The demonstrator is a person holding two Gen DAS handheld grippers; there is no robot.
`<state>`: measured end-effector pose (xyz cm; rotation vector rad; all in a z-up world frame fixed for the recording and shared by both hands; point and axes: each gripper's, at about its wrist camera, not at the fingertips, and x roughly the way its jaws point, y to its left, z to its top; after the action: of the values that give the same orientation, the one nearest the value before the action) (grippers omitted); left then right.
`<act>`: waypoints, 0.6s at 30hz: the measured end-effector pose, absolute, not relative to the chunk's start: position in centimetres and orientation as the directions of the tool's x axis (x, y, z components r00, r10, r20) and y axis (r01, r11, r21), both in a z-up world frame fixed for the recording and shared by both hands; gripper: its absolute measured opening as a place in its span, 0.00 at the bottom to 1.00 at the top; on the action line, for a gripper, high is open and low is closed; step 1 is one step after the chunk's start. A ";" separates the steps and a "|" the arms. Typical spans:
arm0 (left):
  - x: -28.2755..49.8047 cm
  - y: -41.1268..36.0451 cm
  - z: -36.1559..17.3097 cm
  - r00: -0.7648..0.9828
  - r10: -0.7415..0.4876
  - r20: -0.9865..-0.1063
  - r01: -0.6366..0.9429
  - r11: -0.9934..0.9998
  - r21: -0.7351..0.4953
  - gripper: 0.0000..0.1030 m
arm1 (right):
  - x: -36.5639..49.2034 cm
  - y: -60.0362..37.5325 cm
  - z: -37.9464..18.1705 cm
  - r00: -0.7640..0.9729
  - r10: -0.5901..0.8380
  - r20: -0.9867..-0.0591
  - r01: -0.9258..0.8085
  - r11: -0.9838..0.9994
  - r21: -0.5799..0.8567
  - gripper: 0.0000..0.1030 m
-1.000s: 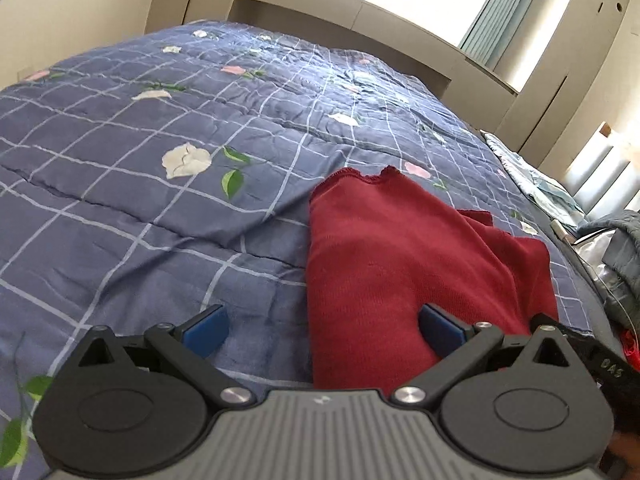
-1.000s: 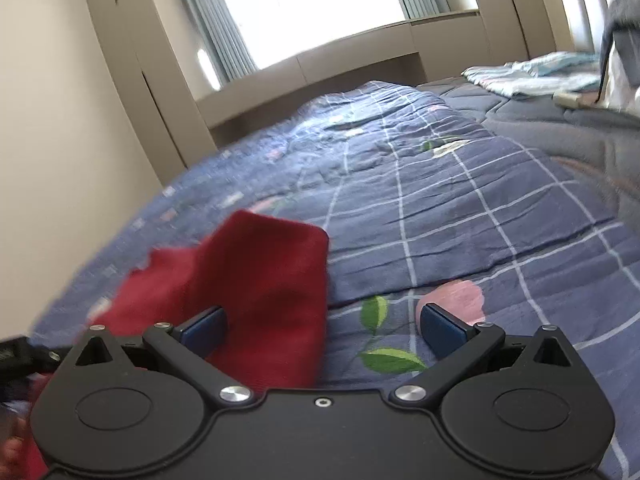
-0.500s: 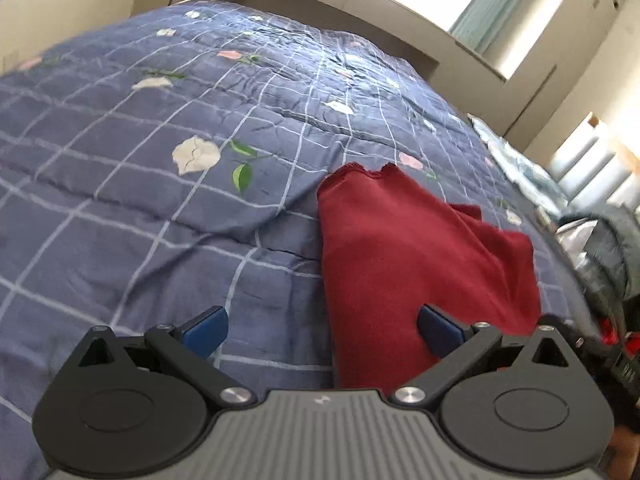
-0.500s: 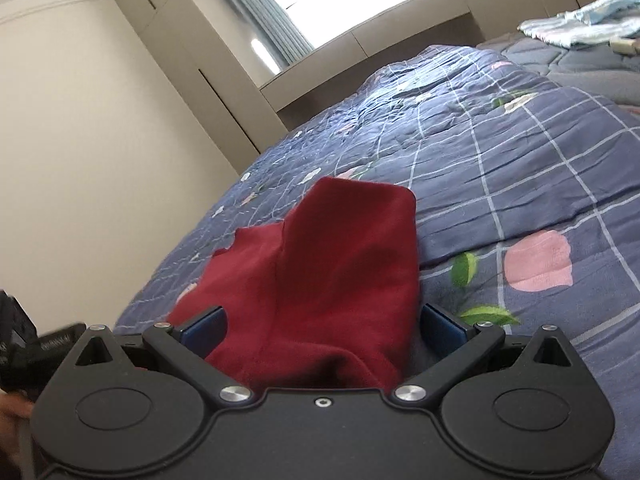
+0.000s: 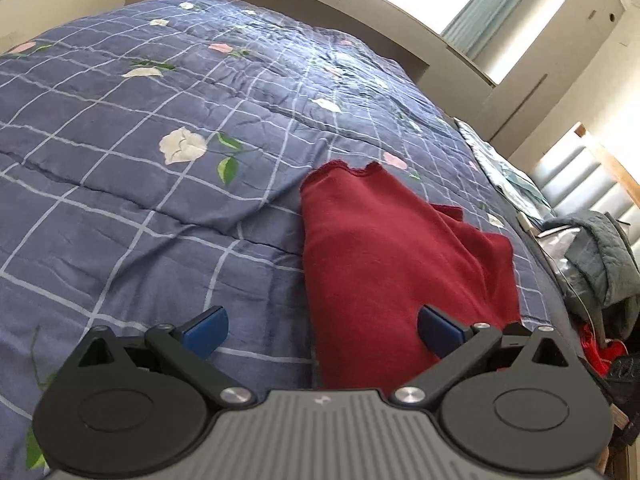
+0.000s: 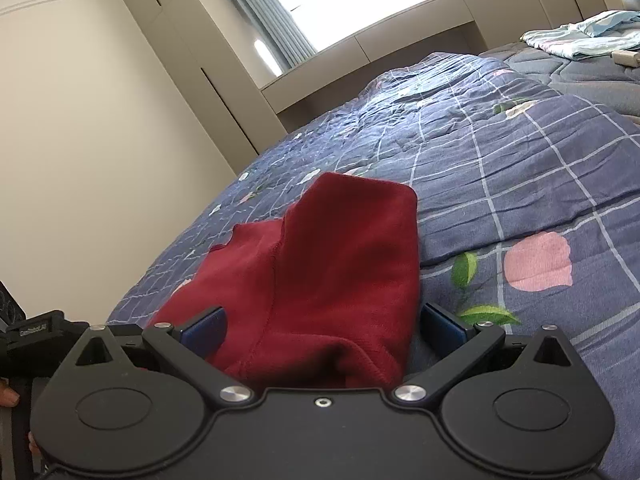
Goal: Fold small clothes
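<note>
A dark red knit garment (image 5: 384, 248) lies partly folded on the blue checked floral quilt (image 5: 140, 184). In the left wrist view its near edge runs between the blue pads of my left gripper (image 5: 322, 330), which is open; the left pad is over bare quilt, the right pad over the red cloth. In the right wrist view the same garment (image 6: 320, 264) fills the gap of my right gripper (image 6: 322, 330), also open, with the bunched near hem just in front of its body. Neither gripper pinches the cloth.
A grey-green jacket and other clothes (image 5: 600, 256) are heaped at the bed's right edge. Folded light blue fabric (image 6: 580, 38) lies on a grey mattress farther off. A wall and wardrobe (image 6: 180, 80) stand to the left. The other gripper's body (image 6: 32, 332) shows at lower left.
My right gripper swung left and came in over the red garment, which now sits between its open fingers. My left gripper shifted only slightly and stayed open.
</note>
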<state>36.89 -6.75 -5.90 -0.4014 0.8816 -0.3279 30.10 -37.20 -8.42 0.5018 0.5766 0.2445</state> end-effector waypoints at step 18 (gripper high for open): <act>37.3 -8.1 -6.3 0.514 -0.558 -0.652 0.208 0.818 -0.536 0.76 | 30.2 -36.2 -8.0 0.810 0.322 -0.491 -0.067 0.882 0.467 0.64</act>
<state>37.26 -8.09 -6.32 -0.4205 0.9242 -0.4771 30.19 -36.16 -8.05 0.4497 0.5946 0.2155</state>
